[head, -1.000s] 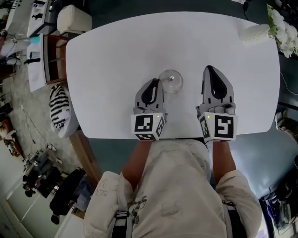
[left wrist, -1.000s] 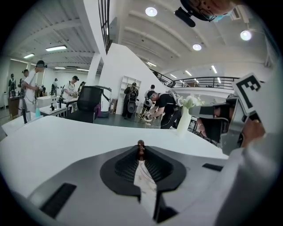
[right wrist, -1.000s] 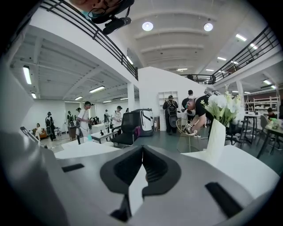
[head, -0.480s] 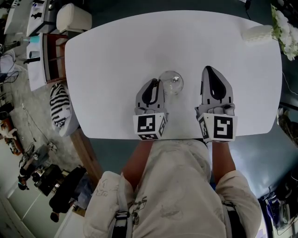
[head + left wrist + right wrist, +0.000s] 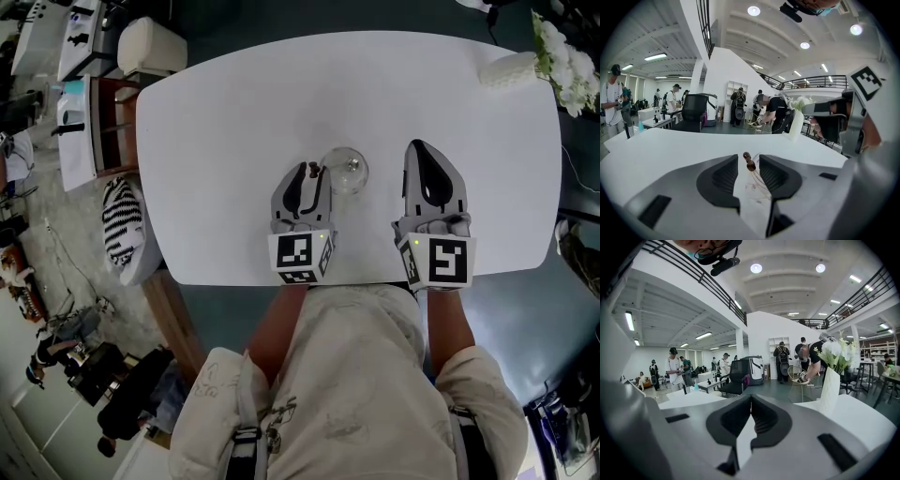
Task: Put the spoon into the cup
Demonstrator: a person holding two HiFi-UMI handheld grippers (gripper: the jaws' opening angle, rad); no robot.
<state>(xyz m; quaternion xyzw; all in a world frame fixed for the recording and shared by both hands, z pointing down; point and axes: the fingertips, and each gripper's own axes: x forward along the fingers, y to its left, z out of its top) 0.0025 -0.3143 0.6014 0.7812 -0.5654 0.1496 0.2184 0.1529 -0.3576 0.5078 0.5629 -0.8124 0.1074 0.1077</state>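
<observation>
Table (image 5: pixel 375 84), white, in a busy hall (image 5: pixel 761 331), bears the cup (image 5: pixel 345 169) holding the spoon (image 5: pixel 749 161); left gripper (image 5: pixel 305 172) jaws just opened around the spoon, right gripper (image 5: pixel 419 150) jaws pressed together.

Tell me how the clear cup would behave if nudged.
The cup looks like thin clear glass: probably fragile and slippery. On the smooth white table a low push would likely slide it. The spoon leans out over one side, so a high bump might tip it.

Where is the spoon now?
In the head view the spoon leans in the clear cup near the middle of the table; its dark handle end stands free between the jaws of the left tool, which have just been opening.
</observation>
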